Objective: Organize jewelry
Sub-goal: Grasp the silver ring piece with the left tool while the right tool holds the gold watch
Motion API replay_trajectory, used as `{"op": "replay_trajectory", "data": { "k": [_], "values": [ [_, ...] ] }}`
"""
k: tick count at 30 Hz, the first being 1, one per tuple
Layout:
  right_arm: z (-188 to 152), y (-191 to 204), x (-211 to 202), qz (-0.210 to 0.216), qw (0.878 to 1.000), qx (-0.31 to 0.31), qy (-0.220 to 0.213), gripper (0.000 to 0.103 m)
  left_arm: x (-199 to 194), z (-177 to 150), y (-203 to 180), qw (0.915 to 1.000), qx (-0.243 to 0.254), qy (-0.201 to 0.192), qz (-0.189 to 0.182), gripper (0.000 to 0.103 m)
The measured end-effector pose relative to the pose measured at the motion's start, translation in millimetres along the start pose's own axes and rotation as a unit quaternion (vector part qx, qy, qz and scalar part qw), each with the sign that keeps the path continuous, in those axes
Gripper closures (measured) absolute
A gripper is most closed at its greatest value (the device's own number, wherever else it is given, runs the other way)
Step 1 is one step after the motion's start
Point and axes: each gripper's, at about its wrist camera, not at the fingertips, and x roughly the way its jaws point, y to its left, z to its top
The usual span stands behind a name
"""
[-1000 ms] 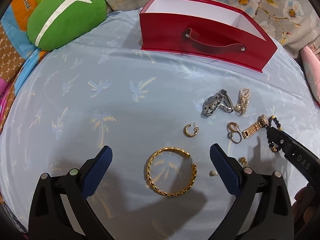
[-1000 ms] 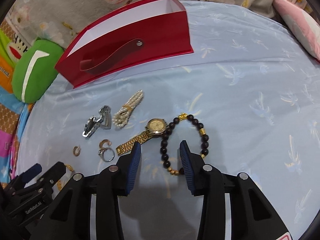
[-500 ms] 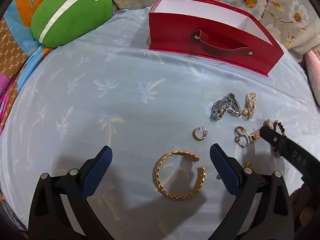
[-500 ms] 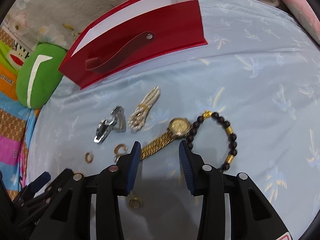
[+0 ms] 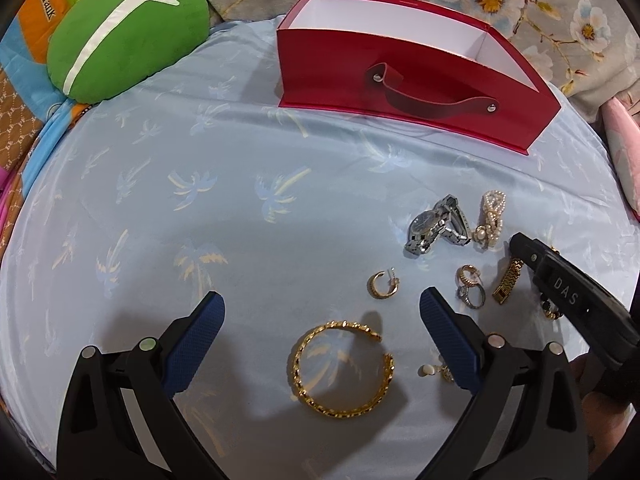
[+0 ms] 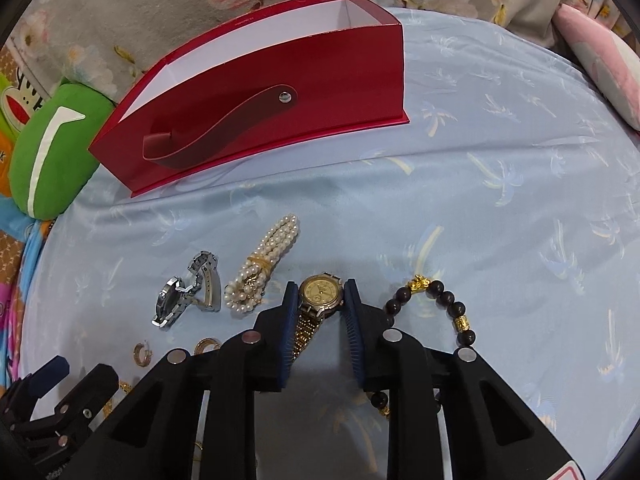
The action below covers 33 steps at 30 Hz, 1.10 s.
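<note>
A red open box (image 5: 400, 80) (image 6: 280, 92) stands at the far side of the blue cloth. My right gripper (image 6: 320, 300) has its fingers on either side of a gold watch (image 6: 322, 292), closing on its face; it shows in the left wrist view (image 5: 560, 292). My left gripper (image 5: 320, 320) is open above a gold chain bangle (image 5: 344, 372). A silver watch (image 5: 436, 228) (image 6: 188, 296), pearl bracelet (image 5: 490, 216) (image 6: 264, 264), black bead bracelet (image 6: 452, 300), gold hoop earring (image 5: 382, 284) and rings (image 5: 470, 284) lie nearby.
A green cushion (image 5: 124, 28) (image 6: 52, 156) lies at the far left beside the box. A pink pillow (image 6: 608, 68) lies at the right edge. Small ear studs (image 5: 434, 370) sit by my left gripper's right finger. Floral fabric lies behind the box.
My right gripper has moved forward from the black bead bracelet to the gold watch and narrowed around it. My left gripper has drifted slightly; the bangle stays between its fingers.
</note>
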Motion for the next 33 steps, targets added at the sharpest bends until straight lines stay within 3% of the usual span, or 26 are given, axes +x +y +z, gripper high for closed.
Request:
{"op": "replay_trajectory", "data": {
  "k": [7, 14, 19, 24, 29, 33],
  "values": [
    [-3.2, -8.1, -8.2, -0.002, 1.000, 0.000, -0.003, 0.082, 8.6, 17.4, -24.0, 0.9990, 0.042, -0.015, -0.008, 0.007],
    [-5.2, -15.7, -21.0, -0.011, 1.000, -0.002, -0.008, 0.081, 36.9, 31.1, -51.9, 0.9976, 0.067, -0.001, -0.018, 0.008],
    [-6.1, -18.7, -22.8, -0.009, 1.000, 0.000, -0.005, 0.081, 53.0, 32.2, -62.8, 0.9970, 0.067, 0.019, -0.035, 0.017],
    [-6.5, -20.3, -21.1, -0.006, 1.000, 0.002, -0.001, 0.081, 55.1, 30.9, -68.9, 0.9967, 0.076, 0.006, -0.026, 0.019],
    [-7.8, -19.8, -21.2, -0.003, 1.000, -0.002, -0.001, 0.081, 51.8, 31.9, -70.0, 0.9962, 0.081, -0.006, -0.031, 0.044],
    [-7.3, -19.9, -20.6, -0.002, 1.000, -0.003, 0.000, 0.081, 47.5, 34.2, -66.0, 0.9954, 0.074, -0.003, -0.061, 0.081]
  ]
}}
